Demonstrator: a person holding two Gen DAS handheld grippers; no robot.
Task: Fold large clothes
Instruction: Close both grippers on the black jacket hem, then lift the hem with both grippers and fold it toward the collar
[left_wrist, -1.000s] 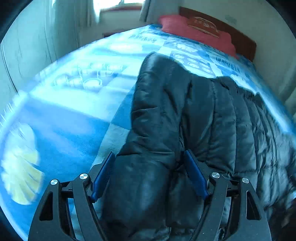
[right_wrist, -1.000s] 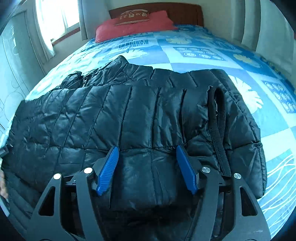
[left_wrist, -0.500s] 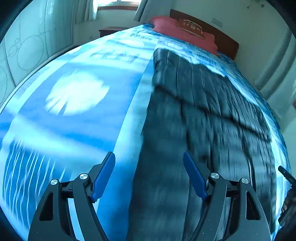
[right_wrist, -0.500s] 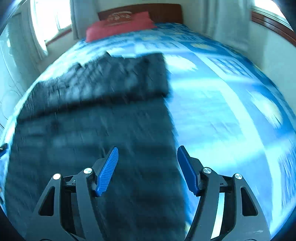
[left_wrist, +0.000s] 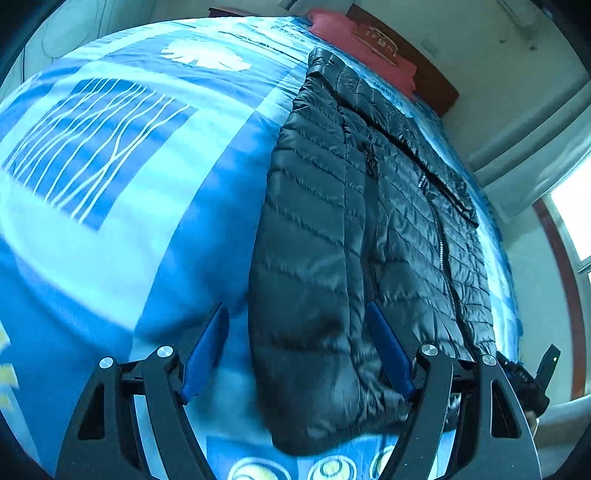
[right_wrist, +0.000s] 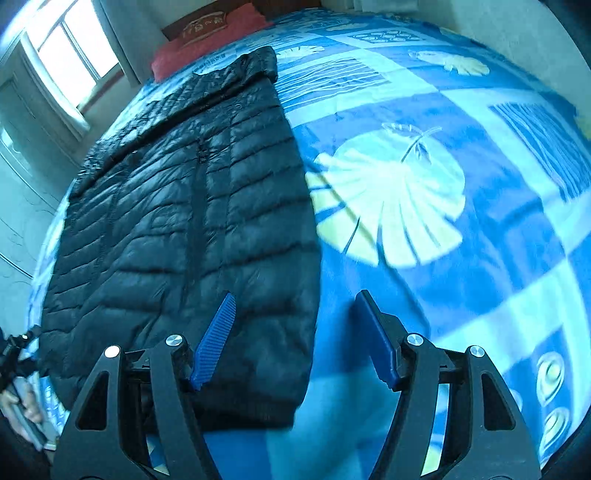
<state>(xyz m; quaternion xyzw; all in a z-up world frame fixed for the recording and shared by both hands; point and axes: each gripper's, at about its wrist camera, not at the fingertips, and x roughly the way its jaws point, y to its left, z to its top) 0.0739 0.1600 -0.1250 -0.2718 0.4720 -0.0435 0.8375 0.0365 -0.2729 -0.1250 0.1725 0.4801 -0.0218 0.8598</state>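
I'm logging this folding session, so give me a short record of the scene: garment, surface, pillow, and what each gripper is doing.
garment: black quilted jacket, lying flat and lengthwise, collar toward the headboard
surface: bed with blue patterned bedspread
pillow: red pillow at the head of the bed
left gripper: open, over the jacket's hem corner, nothing gripped
right gripper: open, straddling the jacket's side edge near the hem, nothing gripped
fold: none visible yet
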